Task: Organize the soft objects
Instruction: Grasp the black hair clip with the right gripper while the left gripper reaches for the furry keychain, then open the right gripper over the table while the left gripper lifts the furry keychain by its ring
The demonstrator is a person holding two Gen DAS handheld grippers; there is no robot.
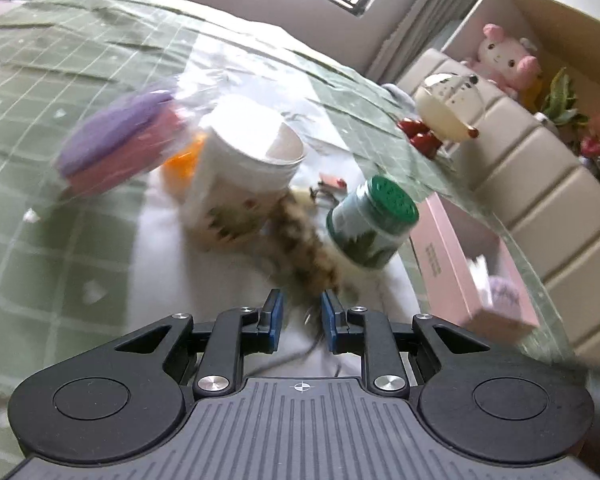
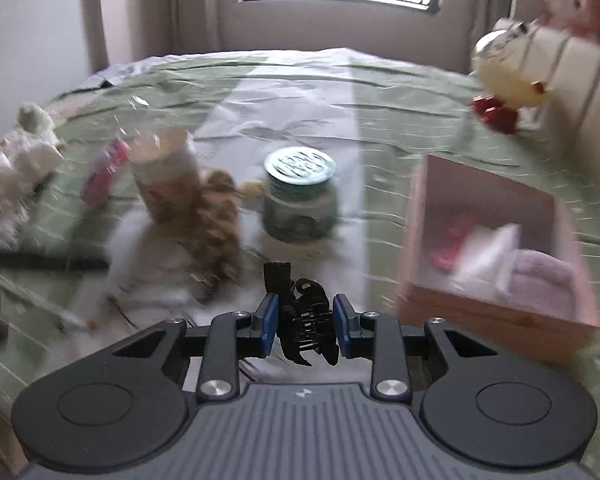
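Observation:
In the left wrist view my left gripper has its blue pads a narrow gap apart. The near end of a brown furry strip sits at their tips, and the strip trails toward a white printed paper cup. In the right wrist view my right gripper is shut on a black hair claw clip, which fills the space between the pads. Ahead to the right, an open pink box holds a lavender towel and white folded pieces. The furry strip leans beside the cup.
A green-lidded jar stands on the green checked bedspread. A clear bag of purple and pink pads lies left of the cup. A cream plush leans on the padded headboard. A white fluffy toy lies far left.

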